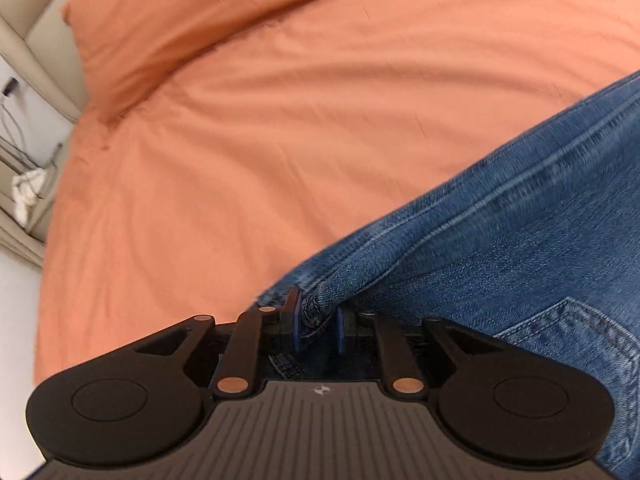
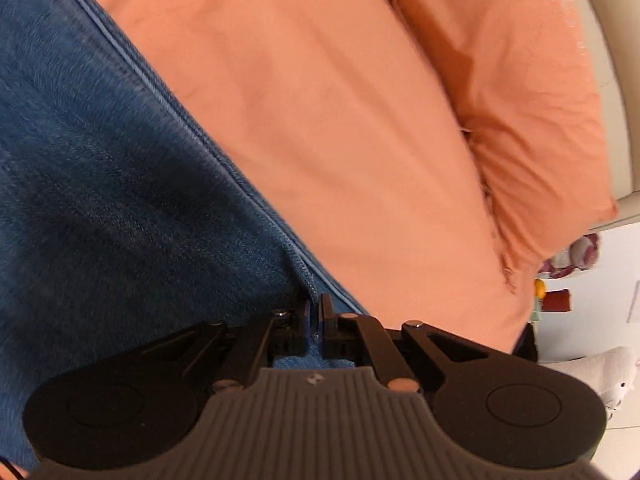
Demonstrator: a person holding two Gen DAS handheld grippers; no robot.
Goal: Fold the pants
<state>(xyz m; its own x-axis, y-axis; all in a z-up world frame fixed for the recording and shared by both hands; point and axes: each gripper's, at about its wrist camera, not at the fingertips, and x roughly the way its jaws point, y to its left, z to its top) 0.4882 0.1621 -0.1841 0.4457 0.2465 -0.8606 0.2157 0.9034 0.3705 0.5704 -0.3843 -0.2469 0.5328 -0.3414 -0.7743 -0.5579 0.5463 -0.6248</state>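
Note:
Blue denim pants (image 1: 520,240) lie on an orange bedspread (image 1: 260,140). In the left wrist view my left gripper (image 1: 318,320) is shut on a thick folded edge of the pants, with a back pocket showing at the lower right. In the right wrist view the pants (image 2: 100,180) fill the left side, and my right gripper (image 2: 315,320) is shut on their seamed edge. The fabric stretches away from both grippers. The rest of the pants is out of view.
Orange pillows (image 1: 168,28) (image 2: 532,120) lie at the head of the bed against a beige headboard (image 1: 36,40). The bed's left edge (image 1: 44,260) drops to a pale floor. A white cloth and cables sit by the wall. Small coloured objects (image 2: 568,260) stand beyond the bed's right edge.

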